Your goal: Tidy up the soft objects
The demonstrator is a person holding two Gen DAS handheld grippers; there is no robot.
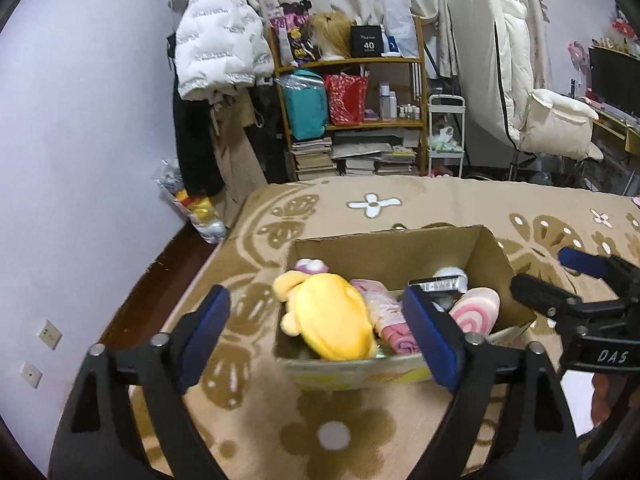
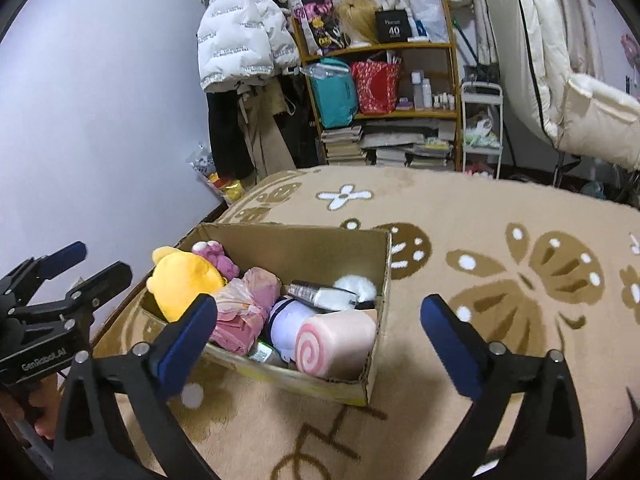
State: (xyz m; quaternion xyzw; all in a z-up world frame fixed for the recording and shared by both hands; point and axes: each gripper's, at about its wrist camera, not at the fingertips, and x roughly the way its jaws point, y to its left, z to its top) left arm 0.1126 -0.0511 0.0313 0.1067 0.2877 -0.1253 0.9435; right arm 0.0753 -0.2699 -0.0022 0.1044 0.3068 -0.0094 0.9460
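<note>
An open cardboard box (image 1: 496,256) sits on the patterned blanket and also shows in the right wrist view (image 2: 382,280). It holds a yellow plush (image 1: 332,320) (image 2: 186,282), a pink bagged cloth (image 1: 386,312) (image 2: 244,308), a pink swirl-roll cushion (image 1: 476,312) (image 2: 336,342), a white fluffy toy (image 2: 356,282) and a pink plush (image 2: 214,256). My left gripper (image 1: 320,340) is open and empty, above the box's near side. My right gripper (image 2: 320,344) is open and empty, just in front of the box. Each gripper shows in the other's view, the right (image 1: 560,276) and the left (image 2: 88,264).
The beige flower-patterned blanket (image 2: 500,240) spreads to the right of the box. Its left edge drops to dark floor by the wall (image 1: 80,140). Behind stand a cluttered wooden shelf (image 1: 352,120), hanging coats (image 1: 220,40) and a white padded chair (image 1: 532,92).
</note>
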